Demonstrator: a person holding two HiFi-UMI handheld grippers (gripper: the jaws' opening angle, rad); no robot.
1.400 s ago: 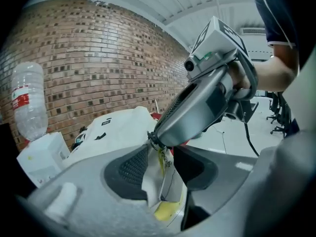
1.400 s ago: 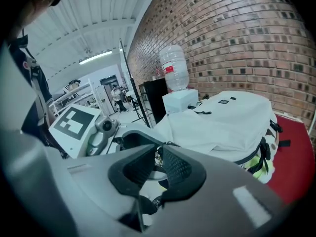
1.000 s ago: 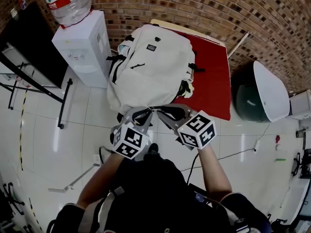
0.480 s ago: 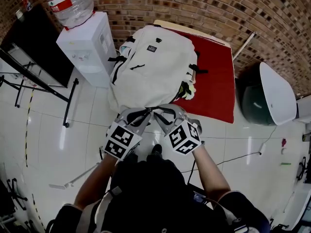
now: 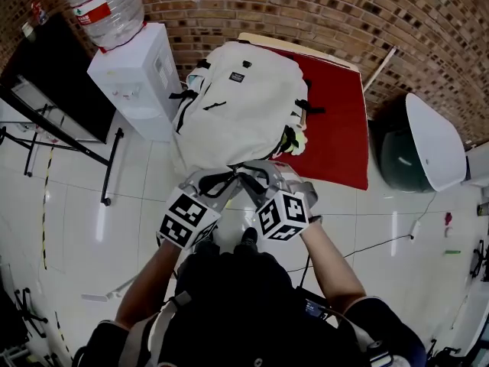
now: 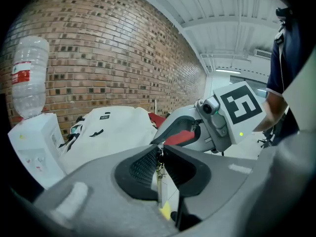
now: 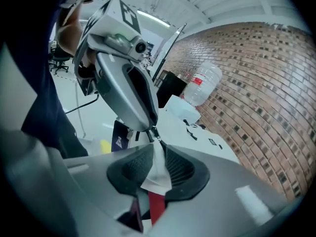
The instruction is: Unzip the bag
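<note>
A white backpack (image 5: 241, 105) lies on a red table (image 5: 336, 121); it also shows as a pale mound (image 6: 113, 127) in the left gripper view. Both grippers meet at its near edge. My left gripper (image 5: 228, 179) is shut on a small metal zipper pull (image 6: 159, 163) that hangs between its pads (image 6: 143, 166). My right gripper (image 5: 246, 176) has just been closing its jaws, and a fold of the bag's white fabric (image 7: 158, 167) is pinched between them. In the right gripper view the left gripper's tip (image 7: 149, 126) sits right above that fold.
A white water dispenser (image 5: 134, 75) with a large bottle (image 5: 103, 6) stands left of the table. A black frame (image 5: 46, 90) is further left, and a round green and white seat (image 5: 416, 147) is at the right. A brick wall runs behind, and a cable (image 5: 367, 245) lies on the tiled floor.
The right gripper has rolled and drawn in closer to the left one. The left gripper has lifted slightly at the bag's near edge.
</note>
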